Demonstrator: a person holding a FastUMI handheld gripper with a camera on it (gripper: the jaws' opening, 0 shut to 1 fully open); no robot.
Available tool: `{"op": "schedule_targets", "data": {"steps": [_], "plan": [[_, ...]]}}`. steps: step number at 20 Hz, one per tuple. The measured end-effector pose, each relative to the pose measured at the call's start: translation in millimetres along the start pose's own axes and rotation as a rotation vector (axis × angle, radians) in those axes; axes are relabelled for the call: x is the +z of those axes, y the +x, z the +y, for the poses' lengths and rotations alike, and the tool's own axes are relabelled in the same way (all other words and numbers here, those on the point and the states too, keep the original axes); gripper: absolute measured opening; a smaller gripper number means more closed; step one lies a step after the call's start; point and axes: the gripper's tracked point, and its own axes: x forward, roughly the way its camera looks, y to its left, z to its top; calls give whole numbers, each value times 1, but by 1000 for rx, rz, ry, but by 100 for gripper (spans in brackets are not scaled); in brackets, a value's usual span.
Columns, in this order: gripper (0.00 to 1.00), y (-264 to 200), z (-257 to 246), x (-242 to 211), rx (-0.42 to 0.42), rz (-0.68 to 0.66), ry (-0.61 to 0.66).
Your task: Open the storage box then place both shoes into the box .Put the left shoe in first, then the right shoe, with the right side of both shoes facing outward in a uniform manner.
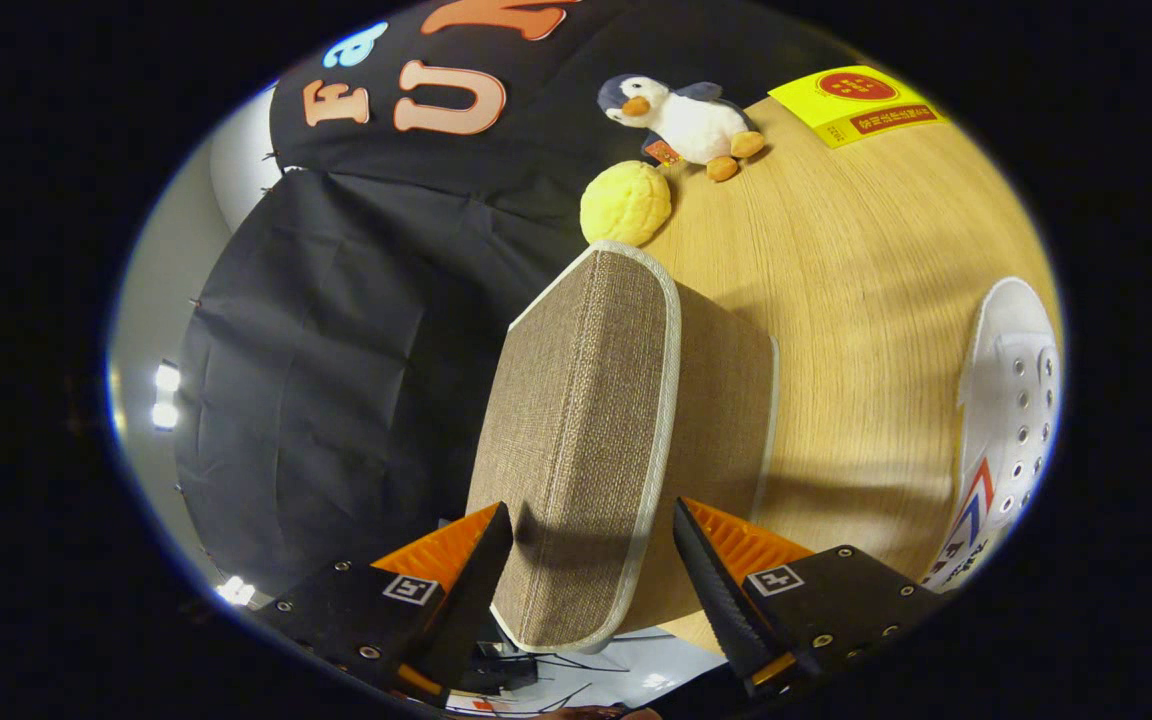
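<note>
Wooden table [866,300]: I'm seeing the storage box [596,420] at its edge, lid seemingly lifted, sitting between the fingers of the gripper [591,555], jaws spread, gaps showing. White shoe [1011,420] lying beside it, not boxed yet.

The storage box [586,430] is brown woven cloth with pale grey piping. The shoe [1011,420] is white with red and blue stripes. The table [866,270] is light wood grain. The penguin toy [681,118] is grey, white and orange; the bun [626,203] yellow; the card [856,102] yellow and red.
</note>
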Motion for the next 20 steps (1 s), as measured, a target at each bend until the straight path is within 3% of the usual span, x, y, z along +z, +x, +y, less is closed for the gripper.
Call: {"op": "schedule_targets", "data": {"steps": [6,14,17,20], "plan": [[92,-7,13,5,73,9,59],[70,-42,61,25,221,-63,110],[54,-26,44,17,112,-40,18],[37,-12,22,9,-4,-1,37]]}}
